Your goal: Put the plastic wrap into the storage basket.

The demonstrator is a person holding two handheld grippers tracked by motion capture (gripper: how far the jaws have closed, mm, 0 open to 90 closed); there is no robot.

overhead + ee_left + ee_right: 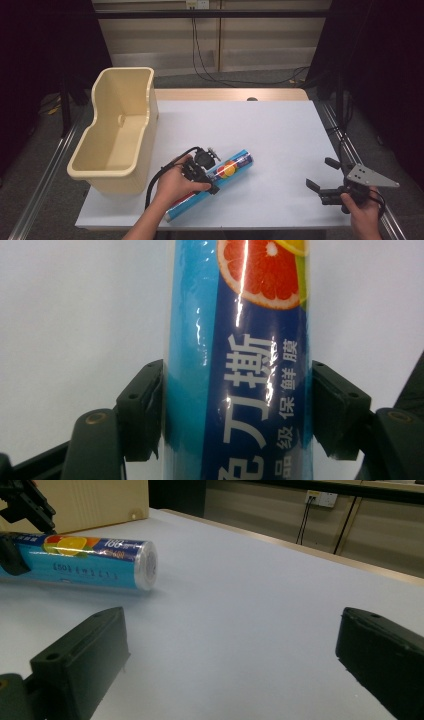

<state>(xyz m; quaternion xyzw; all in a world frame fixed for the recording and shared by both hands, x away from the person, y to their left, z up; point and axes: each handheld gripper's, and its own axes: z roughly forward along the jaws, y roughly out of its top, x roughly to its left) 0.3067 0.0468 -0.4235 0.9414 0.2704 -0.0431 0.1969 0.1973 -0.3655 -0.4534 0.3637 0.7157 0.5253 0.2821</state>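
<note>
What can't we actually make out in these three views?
- Near end of the blue roll: high view, covered by the left hand.
- Roll label: left gripper view, cut off at top and bottom edges.
- Whether the roll is lifted off the table: cannot tell.
- Bin floor near the front wall: high view, hidden by that wall.
- Left gripper: right gripper view, cut off at the left edge.

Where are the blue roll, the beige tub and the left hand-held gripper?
blue roll (235,165): high view, printed wrapper near its far end.
beige tub (107,172): high view, near rim.
left hand-held gripper (237,415): left gripper view, midway between its fingertips.
</note>
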